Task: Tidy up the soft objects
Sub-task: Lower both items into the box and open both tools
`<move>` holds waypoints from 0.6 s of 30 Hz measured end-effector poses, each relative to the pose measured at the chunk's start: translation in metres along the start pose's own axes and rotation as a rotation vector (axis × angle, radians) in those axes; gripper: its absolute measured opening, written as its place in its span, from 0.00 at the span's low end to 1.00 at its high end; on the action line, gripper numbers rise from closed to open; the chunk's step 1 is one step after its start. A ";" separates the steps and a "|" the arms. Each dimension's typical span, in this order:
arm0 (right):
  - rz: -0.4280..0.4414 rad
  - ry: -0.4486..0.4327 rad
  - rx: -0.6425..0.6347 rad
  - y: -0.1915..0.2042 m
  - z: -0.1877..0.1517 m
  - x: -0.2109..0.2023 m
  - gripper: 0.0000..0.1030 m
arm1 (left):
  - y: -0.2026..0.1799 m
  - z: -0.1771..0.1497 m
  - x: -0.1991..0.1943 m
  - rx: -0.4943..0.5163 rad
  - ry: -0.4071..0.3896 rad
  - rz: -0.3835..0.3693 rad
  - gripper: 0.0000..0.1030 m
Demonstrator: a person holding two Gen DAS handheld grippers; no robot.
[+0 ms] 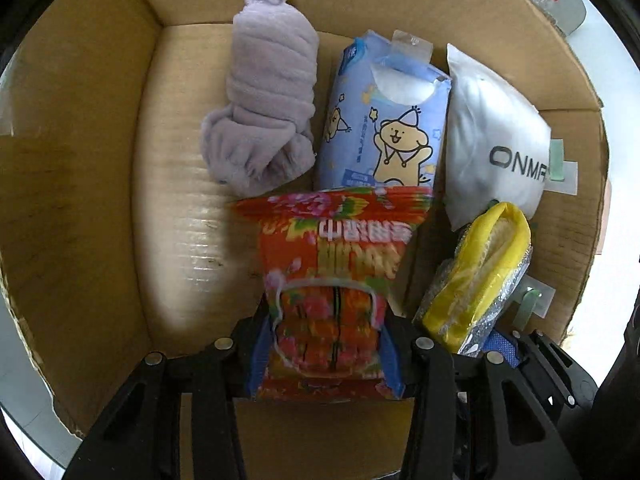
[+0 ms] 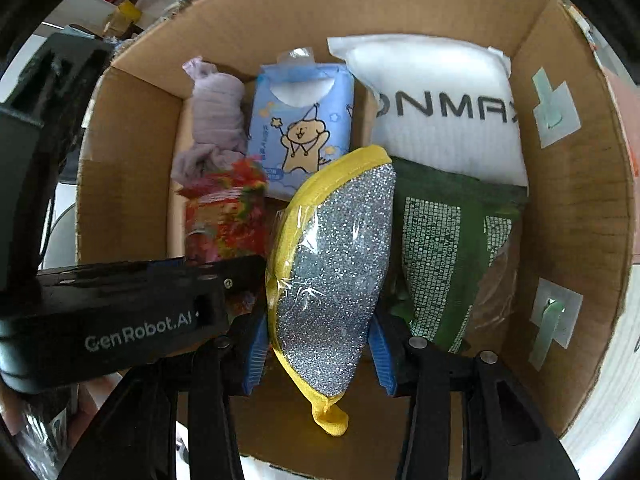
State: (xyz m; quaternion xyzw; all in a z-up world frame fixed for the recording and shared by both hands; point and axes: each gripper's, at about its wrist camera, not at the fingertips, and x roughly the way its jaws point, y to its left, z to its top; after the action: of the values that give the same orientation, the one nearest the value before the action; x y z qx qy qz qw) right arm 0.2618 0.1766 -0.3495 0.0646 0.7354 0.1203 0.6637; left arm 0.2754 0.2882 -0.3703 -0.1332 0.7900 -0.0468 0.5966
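My left gripper (image 1: 324, 354) is shut on a red floral pack (image 1: 340, 264), held upright over the floor of a cardboard box (image 1: 80, 160). My right gripper (image 2: 318, 354) is shut on a silver glitter pad with yellow trim (image 2: 336, 264), its blue pads against both edges. That pad (image 1: 476, 276) hangs just right of the red pack. Behind them in the box lie a rolled purple towel (image 1: 268, 92), a blue bear-print tissue pack (image 1: 384, 120) and a white bag with black letters (image 1: 492, 140). A green patterned pack (image 2: 440, 248) lies right of the silver pad.
The box walls (image 2: 560, 220) rise on all sides, with taped green tabs (image 2: 554, 108) on the right wall. Bare box floor (image 1: 180, 240) shows left of the red pack. The left tool's black housing (image 2: 132, 312) crosses the lower left of the right wrist view.
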 end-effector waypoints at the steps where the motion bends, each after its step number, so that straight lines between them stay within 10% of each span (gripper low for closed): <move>1: 0.002 0.006 0.002 0.001 0.001 0.002 0.48 | -0.001 0.000 -0.001 -0.002 0.001 0.000 0.42; 18: -0.114 -0.083 -0.009 -0.018 -0.024 -0.067 0.70 | -0.034 -0.069 -0.100 0.021 -0.262 0.119 0.47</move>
State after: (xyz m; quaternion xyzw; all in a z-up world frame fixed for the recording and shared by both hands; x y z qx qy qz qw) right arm 0.2461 0.1399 -0.2878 0.0246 0.7094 0.0827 0.6995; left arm 0.2397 0.2766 -0.2501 -0.0848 0.7113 -0.0016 0.6978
